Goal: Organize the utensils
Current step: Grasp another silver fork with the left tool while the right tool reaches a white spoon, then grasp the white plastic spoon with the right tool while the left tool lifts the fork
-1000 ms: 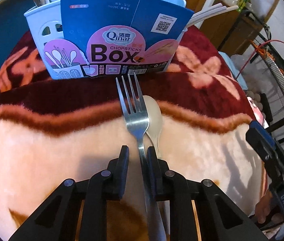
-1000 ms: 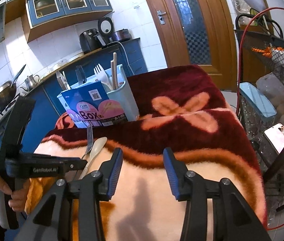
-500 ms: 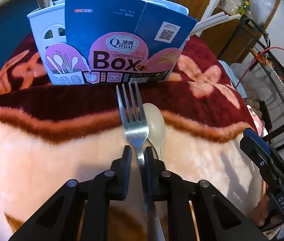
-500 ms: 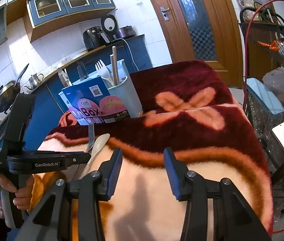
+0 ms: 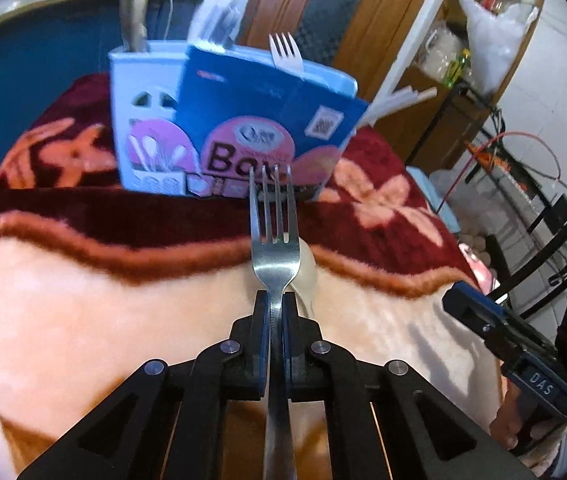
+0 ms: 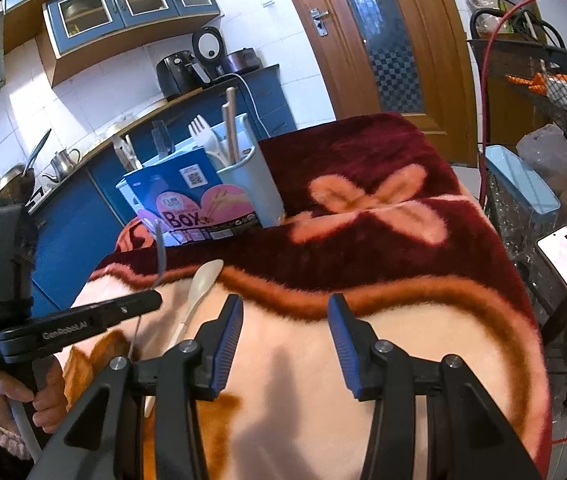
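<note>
Lifted since earlier, fork [image 5: 274, 240] now clamped in left hand-held gripper [image 5: 276, 300] above blanket, right hand-held gripper [image 6: 281, 316] idle, spread; spoon [image 6: 203, 280] left lying, holder [image 6: 251, 184] partly filled.

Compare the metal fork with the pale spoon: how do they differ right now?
The metal fork is clamped in the left gripper and lifted, tines toward the utensil holder; the pale spoon lies flat on the blanket, untouched. The fork is shiny steel; the spoon is matte cream. Neither is in the holder yet.
</note>
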Available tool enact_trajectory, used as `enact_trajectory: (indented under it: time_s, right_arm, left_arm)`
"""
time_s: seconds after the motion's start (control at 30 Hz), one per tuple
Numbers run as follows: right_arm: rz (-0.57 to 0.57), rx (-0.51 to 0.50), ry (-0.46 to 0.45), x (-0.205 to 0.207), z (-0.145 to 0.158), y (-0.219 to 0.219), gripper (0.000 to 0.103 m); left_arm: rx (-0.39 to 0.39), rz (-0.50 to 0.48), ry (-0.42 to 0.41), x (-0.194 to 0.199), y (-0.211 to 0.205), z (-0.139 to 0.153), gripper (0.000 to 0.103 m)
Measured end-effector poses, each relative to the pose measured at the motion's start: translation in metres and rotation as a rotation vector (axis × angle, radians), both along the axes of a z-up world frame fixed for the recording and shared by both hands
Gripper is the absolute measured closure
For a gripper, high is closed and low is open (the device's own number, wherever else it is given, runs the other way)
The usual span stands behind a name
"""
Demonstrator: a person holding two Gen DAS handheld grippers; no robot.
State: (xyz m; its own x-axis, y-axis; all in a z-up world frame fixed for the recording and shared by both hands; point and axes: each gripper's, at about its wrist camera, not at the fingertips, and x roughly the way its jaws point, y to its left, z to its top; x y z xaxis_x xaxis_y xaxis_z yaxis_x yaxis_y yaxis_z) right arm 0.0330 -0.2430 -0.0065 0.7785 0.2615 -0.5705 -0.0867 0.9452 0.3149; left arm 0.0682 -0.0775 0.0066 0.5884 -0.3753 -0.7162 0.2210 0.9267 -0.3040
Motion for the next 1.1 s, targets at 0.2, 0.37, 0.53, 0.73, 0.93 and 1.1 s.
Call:
enact_trajectory:
  time_s: [0.2, 0.37, 0.53, 0.73, 0.93, 1.1]
  right_arm:
    - [0.020, -0.012, 0.033, 0.001, 0.002, 0.020, 0.055]
    - [0.055, -0.034, 0.082, 0.007, 0.003, 0.040, 0.055]
    - [0.100, -0.051, 0.160, 0.019, 0.001, 0.060, 0.055]
    - [0.140, -0.087, 0.254, 0.036, -0.003, 0.082, 0.055]
    - [0.204, -0.146, 0.379, 0.061, -0.009, 0.107, 0.064]
    - [0.191, -0.193, 0.456, 0.081, -0.009, 0.114, 0.073]
  left_arm:
    - [-0.057, 0.041, -0.050, -0.010, 0.033, 0.011, 0.097]
    - [-0.092, 0.058, -0.122, -0.018, 0.052, 0.020, 0.098]
    - [-0.112, 0.064, -0.193, -0.024, 0.065, 0.028, 0.099]
    - [-0.137, 0.093, -0.235, -0.029, 0.086, 0.033, 0.101]
    - [-0.162, 0.101, -0.255, -0.031, 0.102, 0.033, 0.101]
    - [-0.158, 0.106, -0.292, -0.036, 0.110, 0.038, 0.101]
